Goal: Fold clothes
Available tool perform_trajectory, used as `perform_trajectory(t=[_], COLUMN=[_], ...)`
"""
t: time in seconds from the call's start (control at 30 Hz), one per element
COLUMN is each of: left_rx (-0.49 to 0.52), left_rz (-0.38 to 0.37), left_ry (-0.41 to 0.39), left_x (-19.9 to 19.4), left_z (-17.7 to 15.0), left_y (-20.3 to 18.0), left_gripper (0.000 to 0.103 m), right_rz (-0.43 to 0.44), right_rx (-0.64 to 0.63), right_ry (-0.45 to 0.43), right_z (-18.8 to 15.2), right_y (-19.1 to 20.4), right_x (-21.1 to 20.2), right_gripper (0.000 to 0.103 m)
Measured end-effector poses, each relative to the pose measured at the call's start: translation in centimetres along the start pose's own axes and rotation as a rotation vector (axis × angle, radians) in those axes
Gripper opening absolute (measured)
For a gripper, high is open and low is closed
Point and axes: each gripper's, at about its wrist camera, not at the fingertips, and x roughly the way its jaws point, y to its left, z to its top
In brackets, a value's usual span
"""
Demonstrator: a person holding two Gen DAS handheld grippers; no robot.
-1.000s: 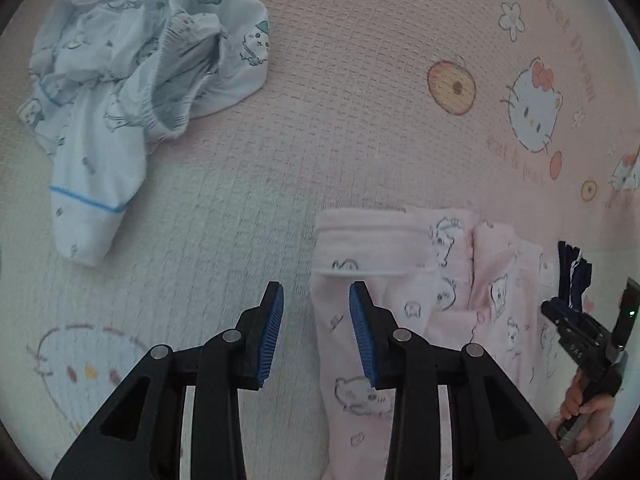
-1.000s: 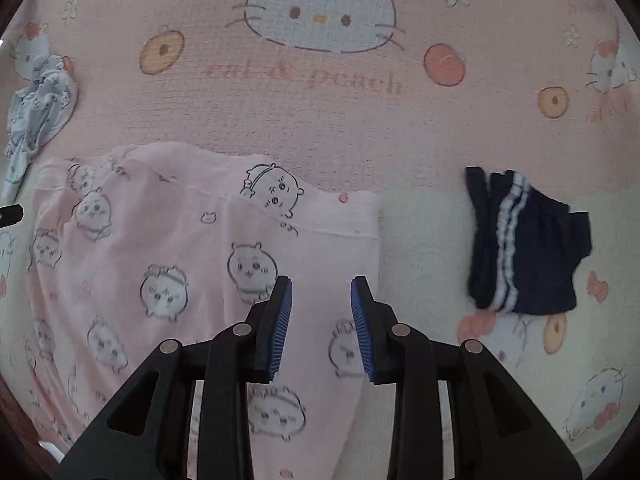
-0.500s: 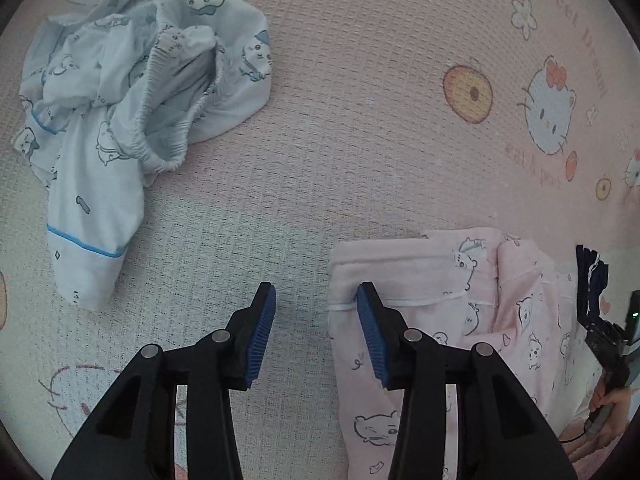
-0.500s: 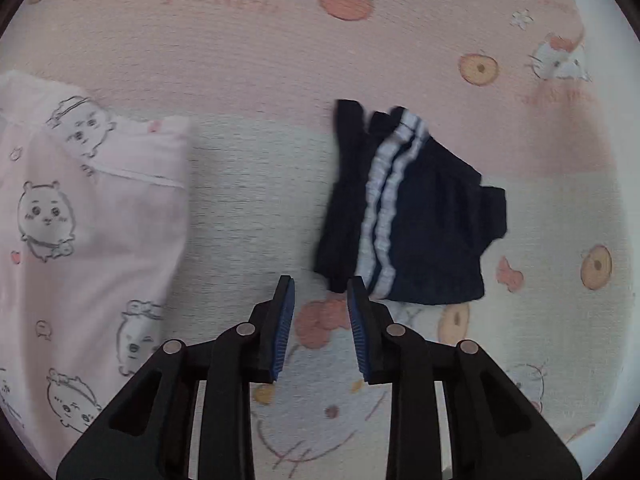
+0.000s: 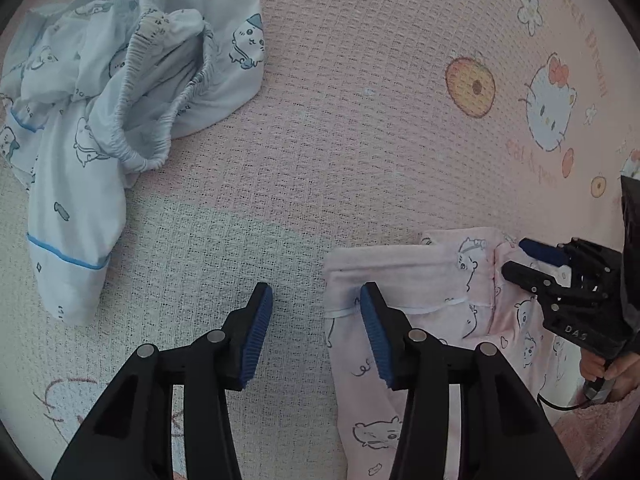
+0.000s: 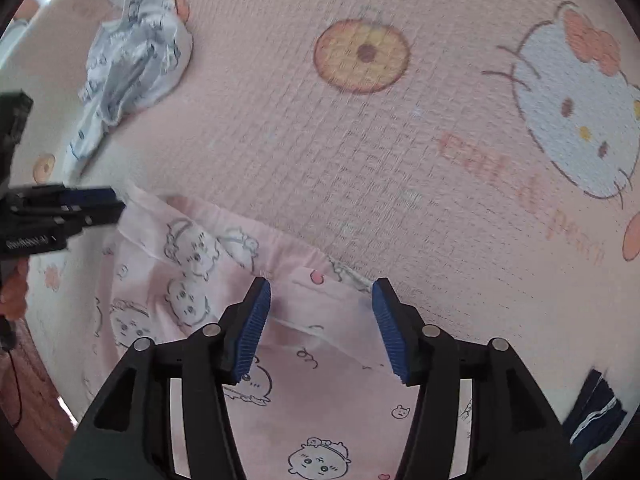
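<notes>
Nearest in the left wrist view, the left gripper (image 5: 316, 316) hangs over the left corner of the pink garment (image 5: 432, 280), jaws opening, with only the garment's folded edge near its right pad and nothing pinched. In the right wrist view, the right gripper (image 6: 320, 312) hovers over the pink garment's (image 6: 304, 392) far edge, jaws also opening; a small flap of pink cloth sits between the pads, but they do not press on it.

The pink garment lies partly folded on the patterned bed cover (image 5: 360, 140), its layers stacked along the far hem. If either gripper closes here it may catch only the top layer, so the fold beneath would slide and open. The left gripper straddles the bare cover more than the cloth; closing now could nip the waffle-textured cover itself or miss the corner. Uneven lifts by the two would skew the hem.

At the right, near the edge of the right wrist view, a dark navy garment (image 6: 596, 412) lies close to the pink one and could be dragged along.

Farther off to the left, the crumpled pale blue garment (image 5: 120, 100) lies well apart, still unfolded, and poses no risk to this grasp.
</notes>
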Motion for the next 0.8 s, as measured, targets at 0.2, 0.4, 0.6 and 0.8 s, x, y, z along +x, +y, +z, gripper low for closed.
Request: perform_trajectory(t=[0.2, 0.4, 0.6, 0.8], left_rx=[0.047, 0.097, 0.207, 0.207], left_rz=[0.026, 0.029, 0.092, 0.066], left_ry=[-0.028, -0.023, -0.069, -0.104], left_x=[-0.6, 1.3, 2.6, 1.1], left_z=[-0.3, -1.4, -3.5, -3.8], left_y=[-0.9, -4.6, -8.6, -9.2], left_gripper=[0.048, 0.048, 0.041, 0.016], right_rz=[-0.051, -0.027, -0.271, -0.09], right_rx=[0.051, 0.086, 0.151, 0.17], right_ry=[-0.005, -0.108, 0.068, -0.167], right_z=[-5.2, -10.2, -12.3, -10.7], right_y=[-2.4, -4.3, -7.3, -5.4], right_x=[-2.8, -7.2, -2.7, -8.3], right_gripper=[0.016, 0.016, 0.011, 0.026])
